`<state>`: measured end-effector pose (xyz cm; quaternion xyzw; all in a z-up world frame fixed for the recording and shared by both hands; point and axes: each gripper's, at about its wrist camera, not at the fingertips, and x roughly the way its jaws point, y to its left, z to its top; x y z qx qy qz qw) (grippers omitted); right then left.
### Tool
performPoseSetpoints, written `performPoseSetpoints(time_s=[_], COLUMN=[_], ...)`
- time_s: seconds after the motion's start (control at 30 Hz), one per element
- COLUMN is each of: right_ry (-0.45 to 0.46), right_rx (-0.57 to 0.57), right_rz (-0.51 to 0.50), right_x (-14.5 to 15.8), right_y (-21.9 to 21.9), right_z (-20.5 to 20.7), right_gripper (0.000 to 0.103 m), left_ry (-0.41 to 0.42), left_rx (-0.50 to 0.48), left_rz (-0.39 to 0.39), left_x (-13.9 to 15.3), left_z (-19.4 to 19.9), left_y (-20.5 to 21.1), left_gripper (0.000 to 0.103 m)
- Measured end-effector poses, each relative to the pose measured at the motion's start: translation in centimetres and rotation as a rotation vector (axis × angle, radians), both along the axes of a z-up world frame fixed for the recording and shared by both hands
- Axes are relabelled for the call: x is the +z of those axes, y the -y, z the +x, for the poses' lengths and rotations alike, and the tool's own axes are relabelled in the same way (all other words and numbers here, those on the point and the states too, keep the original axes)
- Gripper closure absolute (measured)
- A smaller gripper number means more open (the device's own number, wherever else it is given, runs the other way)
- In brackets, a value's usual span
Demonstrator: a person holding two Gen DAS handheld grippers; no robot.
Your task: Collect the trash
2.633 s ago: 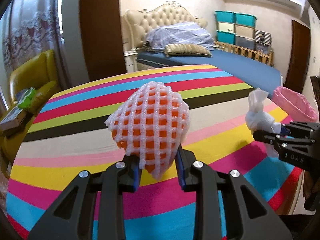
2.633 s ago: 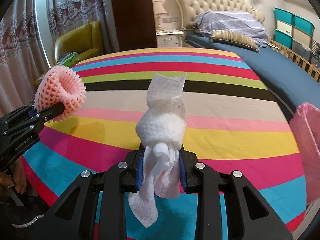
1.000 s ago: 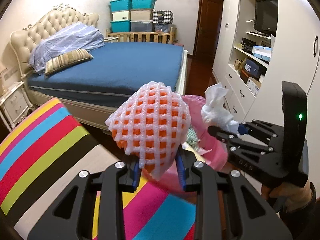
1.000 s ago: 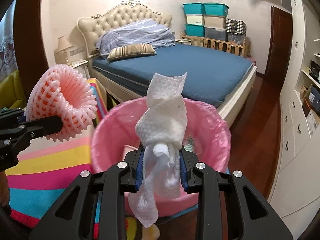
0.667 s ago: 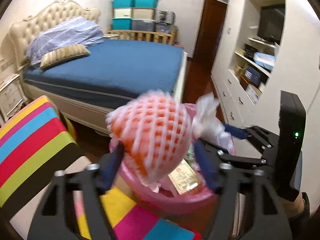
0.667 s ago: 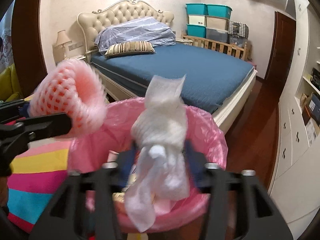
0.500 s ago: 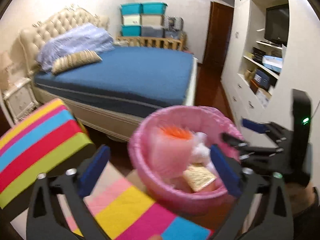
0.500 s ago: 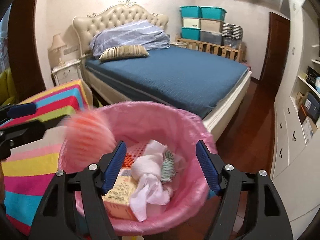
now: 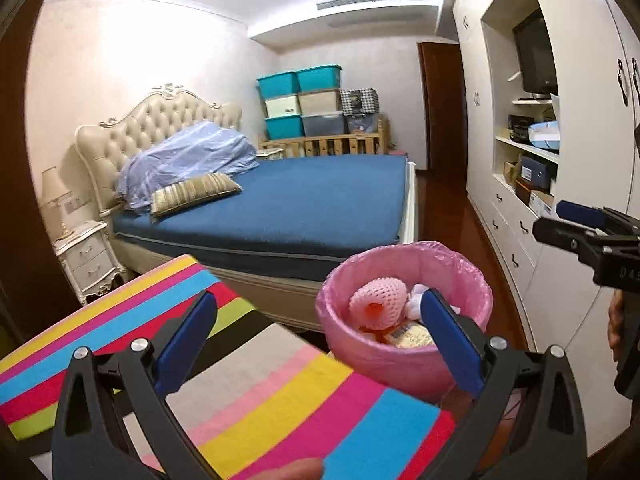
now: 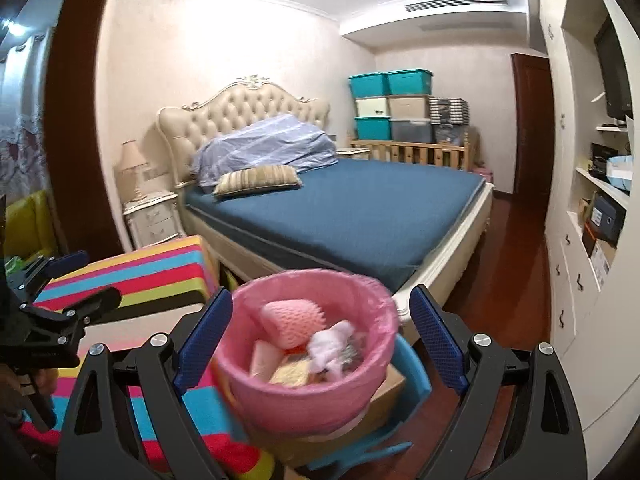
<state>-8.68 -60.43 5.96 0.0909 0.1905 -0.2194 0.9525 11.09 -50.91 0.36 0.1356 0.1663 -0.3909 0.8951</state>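
Hovering above and just short of the pink-lined bin [image 9: 404, 344], left gripper [image 9: 316, 340] spread wide and empty, blue pads [image 9: 188, 336] far apart with nothing between them. Same on the other side: right gripper [image 10: 320, 336] parted to full width, bare, framing the bin [image 10: 312, 396] between its fingers from above. Ahead of and below both tools, inside the bin, the foam fruit net [image 9: 378, 304] lying on its side with the orange mouth facing the left camera, touching the crumpled white tissue [image 10: 330, 342] just beside it; both resting on top of older rubbish, a yellowish packet [image 9: 406, 336] among it. Wide spread judged deliberate: full clearance so neither piece snags on a pad. Bin parked right at the edge of the striped table [image 9: 256, 396], probably so a short swing off the tabletop ends over the opening. Seen from the right camera, left gripper [image 10: 68, 288] off to the left and level, over the table, clear of the bin. This pair of items looks done; remaining trash, if any, not visible. Main risk ahead: clipping the thin liner rim and tipping the bin.
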Motion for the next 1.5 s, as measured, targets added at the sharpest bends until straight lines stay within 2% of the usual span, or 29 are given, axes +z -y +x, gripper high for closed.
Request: performPoseSetpoints(time_s=[0.13,0.23,0.33,0.63,1.5], right_ry=[-0.083,-0.156,-0.188,-0.185,-0.193], right_rx=[-0.017,0.049,0.080,0.102,0.114], right_rz=[-0.001,0.027,0.014,0.044,0.033], right_x=[-1.5,-3.0,-4.0,-4.8,-5.1], right_y=[-1.9,-2.9,-3.6,-3.8,-4.4], right_z=[-0.3,0.3,0.8,0.9,1.2], right_gripper=[0.019,0.019,0.019,0.019,0.019], left_ry=[-0.053,-0.067,-0.099,-0.103,-0.116], left_rx=[-0.023,-0.015,-0.012,0.014,-0.006], left_rz=[0.014,0.052,0.071,0.054,0.051], left_x=[-1.0,-2.6,-3.9,-4.9,-4.6], left_z=[-1.1,-1.5,-1.7,-1.7,-1.7], left_y=[-1.2,-1.8,-2.2,-2.5,-2.1], left_gripper=[0.005,0.004,0.005,0.005,0.005])
